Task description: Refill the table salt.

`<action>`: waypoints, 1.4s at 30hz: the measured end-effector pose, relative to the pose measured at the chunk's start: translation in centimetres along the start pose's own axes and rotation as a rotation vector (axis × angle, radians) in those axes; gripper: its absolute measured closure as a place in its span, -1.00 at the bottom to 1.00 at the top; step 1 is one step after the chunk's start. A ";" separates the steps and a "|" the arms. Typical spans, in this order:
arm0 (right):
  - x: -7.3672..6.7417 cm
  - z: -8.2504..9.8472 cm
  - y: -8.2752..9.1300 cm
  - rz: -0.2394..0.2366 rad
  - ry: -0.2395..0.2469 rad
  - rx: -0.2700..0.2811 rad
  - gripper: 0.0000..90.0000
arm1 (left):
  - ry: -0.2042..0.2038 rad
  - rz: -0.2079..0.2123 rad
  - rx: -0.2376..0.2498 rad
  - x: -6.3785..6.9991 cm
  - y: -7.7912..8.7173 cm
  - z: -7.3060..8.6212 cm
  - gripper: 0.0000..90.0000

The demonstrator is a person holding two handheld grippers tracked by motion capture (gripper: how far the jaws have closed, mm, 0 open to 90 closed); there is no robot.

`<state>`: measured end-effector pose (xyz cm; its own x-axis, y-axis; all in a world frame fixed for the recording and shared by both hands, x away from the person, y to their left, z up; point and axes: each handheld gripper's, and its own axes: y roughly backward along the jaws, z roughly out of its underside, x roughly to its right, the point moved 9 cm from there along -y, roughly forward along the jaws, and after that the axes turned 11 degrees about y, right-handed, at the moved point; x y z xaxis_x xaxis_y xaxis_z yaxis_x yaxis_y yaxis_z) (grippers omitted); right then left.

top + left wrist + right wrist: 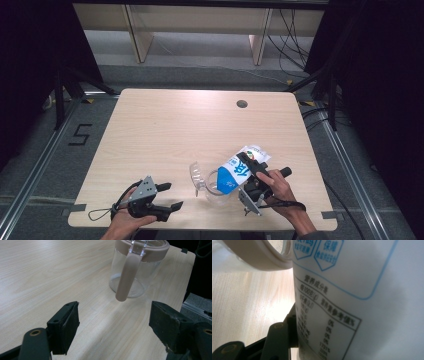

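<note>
Toward the lower right of the high view, the right gripper (pixel 251 170) is clenched around a white and blue carton (pixel 241 168), tilted with its lower end at the rim of a clear jug (pixel 216 187) on the table (pixel 165 130). The left gripper (pixel 170 196), lower left, hangs released, grasping nothing.

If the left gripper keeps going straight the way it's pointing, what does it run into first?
Most likely the clear pitcher: it stands straight ahead of the open left gripper, its tan handle turned toward the jaws. Bare table lies between them; the depth is hard to judge.
</note>
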<state>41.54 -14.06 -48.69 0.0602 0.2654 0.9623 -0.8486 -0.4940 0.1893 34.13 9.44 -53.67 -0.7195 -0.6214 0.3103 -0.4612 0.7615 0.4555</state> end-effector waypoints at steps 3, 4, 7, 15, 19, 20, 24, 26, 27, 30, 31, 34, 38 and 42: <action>-0.1 0.1 0.0 -0.007 0.003 -0.011 0.11 | -0.003 0.003 0.002 0.0 0.0 0.0 -0.48; -0.1 0.1 0.0 -0.002 0.007 -0.011 0.11 | 0.000 0.003 0.001 0.0 0.0 0.0 -0.48; -0.5 0.1 0.1 -0.016 -0.021 -0.023 0.11 | -0.004 0.004 0.001 0.0 0.0 0.0 -0.48; -0.5 0.1 0.0 -0.010 0.001 -0.028 0.11 | -0.002 0.004 0.000 0.0 0.0 0.0 -0.48; -0.7 0.2 0.0 -0.017 0.007 -0.045 0.11 | -0.003 0.004 0.000 0.0 0.0 0.0 -0.48; -0.8 0.2 0.0 -0.015 0.000 -0.047 0.11 | -0.002 0.004 0.000 0.0 0.0 0.0 -0.48; -0.3 0.0 -0.1 0.001 0.051 -0.026 0.12 | -0.005 0.004 -0.001 0.0 0.0 0.0 -0.48; -0.9 0.2 0.0 -0.024 0.011 -0.054 0.12 | -0.004 0.004 -0.001 0.0 0.0 0.0 -0.48; -0.6 0.2 0.0 -0.016 0.060 -0.041 0.12 | -0.004 0.004 0.000 0.0 0.0 0.0 -0.48; -0.8 0.2 0.0 -0.022 0.040 -0.050 0.12 | -0.006 0.004 0.000 0.0 0.0 0.0 -0.48; -0.8 0.2 0.1 -0.027 0.040 -0.056 0.12 | -0.005 0.004 0.000 0.0 0.0 0.0 -0.48; -0.9 0.3 0.1 -0.028 0.038 -0.058 0.12 | -0.005 0.004 0.000 0.0 0.0 0.0 -0.48; -0.7 0.2 0.0 -0.023 0.060 -0.052 0.12 | -0.005 0.004 -0.001 0.0 0.0 0.0 -0.48; -0.9 0.2 0.0 -0.034 0.069 -0.050 0.12 | -0.005 0.004 0.000 0.0 0.0 0.0 -0.48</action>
<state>41.61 -14.49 -49.47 0.0540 0.3385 0.9394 -0.8719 -0.4425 0.2096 34.13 9.41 -53.70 -0.7239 -0.6176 0.3075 -0.4585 0.7637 0.4545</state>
